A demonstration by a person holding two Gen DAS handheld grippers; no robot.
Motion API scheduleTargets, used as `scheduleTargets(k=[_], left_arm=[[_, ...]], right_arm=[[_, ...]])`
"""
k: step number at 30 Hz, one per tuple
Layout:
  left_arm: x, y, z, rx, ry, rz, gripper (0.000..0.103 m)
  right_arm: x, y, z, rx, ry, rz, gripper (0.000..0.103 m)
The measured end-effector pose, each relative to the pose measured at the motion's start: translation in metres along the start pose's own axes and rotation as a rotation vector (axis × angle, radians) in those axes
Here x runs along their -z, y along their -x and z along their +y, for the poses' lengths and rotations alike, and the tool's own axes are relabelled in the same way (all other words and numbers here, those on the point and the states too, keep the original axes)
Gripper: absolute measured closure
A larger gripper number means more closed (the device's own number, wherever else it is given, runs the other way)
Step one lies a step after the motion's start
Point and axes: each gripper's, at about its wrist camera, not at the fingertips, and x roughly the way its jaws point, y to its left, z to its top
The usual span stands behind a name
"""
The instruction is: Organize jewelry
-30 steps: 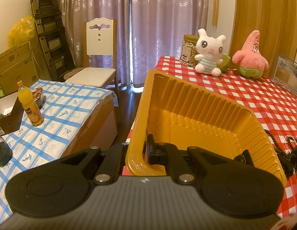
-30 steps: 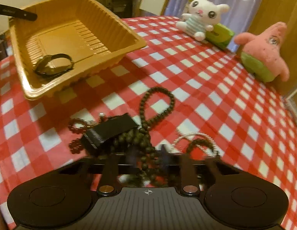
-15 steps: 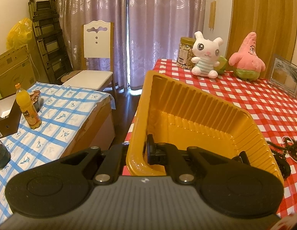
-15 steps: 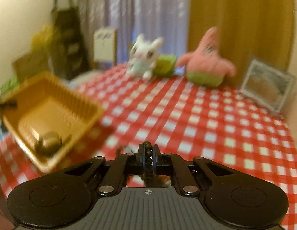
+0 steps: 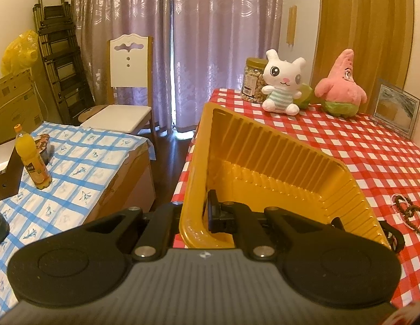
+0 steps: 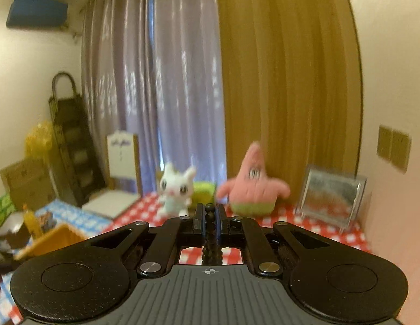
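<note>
My left gripper (image 5: 203, 211) is shut on the near rim of the yellow plastic tray (image 5: 267, 170), which is tilted up on the red checked table (image 5: 359, 146). A dark watch band shows at the tray's right side (image 5: 391, 233). Loose bead bracelets (image 5: 407, 211) lie on the cloth to the right. My right gripper (image 6: 209, 216) is shut on a dark bead necklace (image 6: 211, 246), lifted high; the strand hangs down between the fingers. The tray's corner (image 6: 47, 239) shows low at the left in the right wrist view.
A white bunny plush (image 5: 283, 84), a pink star plush (image 5: 340, 86), a nut jar (image 5: 253, 78) and a picture frame (image 5: 395, 108) stand along the table's far side. A blue checked side table (image 5: 61, 168) with an orange bottle (image 5: 32, 162) is at the left.
My right gripper closed on the dark bead necklace and lifted it off the table, tilting up to face the room. The left gripper kept its hold on the tray, which tilted a little more.
</note>
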Motion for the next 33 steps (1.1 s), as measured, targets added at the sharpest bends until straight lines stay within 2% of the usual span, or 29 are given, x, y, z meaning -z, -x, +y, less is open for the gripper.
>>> scheduleTargets(k=[6, 12, 24, 33], left_arm=[[-0.001, 0.000, 0.000, 0.008, -0.002, -0.002, 0.098], [-0.003, -0.001, -0.001, 0.010, 0.001, 0.001, 0.098], [-0.002, -0.003, 0.001, 0.008, 0.003, 0.019, 0.099], [-0.001, -0.002, 0.003, 0.010, 0.014, 0.022, 0.099]], right_arm=[[-0.039, 0.015, 0.009, 0.007, 0.038, -0.062, 0.096], [-0.050, 0.007, 0.030, -0.059, 0.043, -0.067, 0.096], [-0.046, -0.045, 0.095, -0.369, -0.062, -0.014, 0.096], [-0.028, -0.091, 0.158, -0.515, -0.056, 0.065, 0.096]])
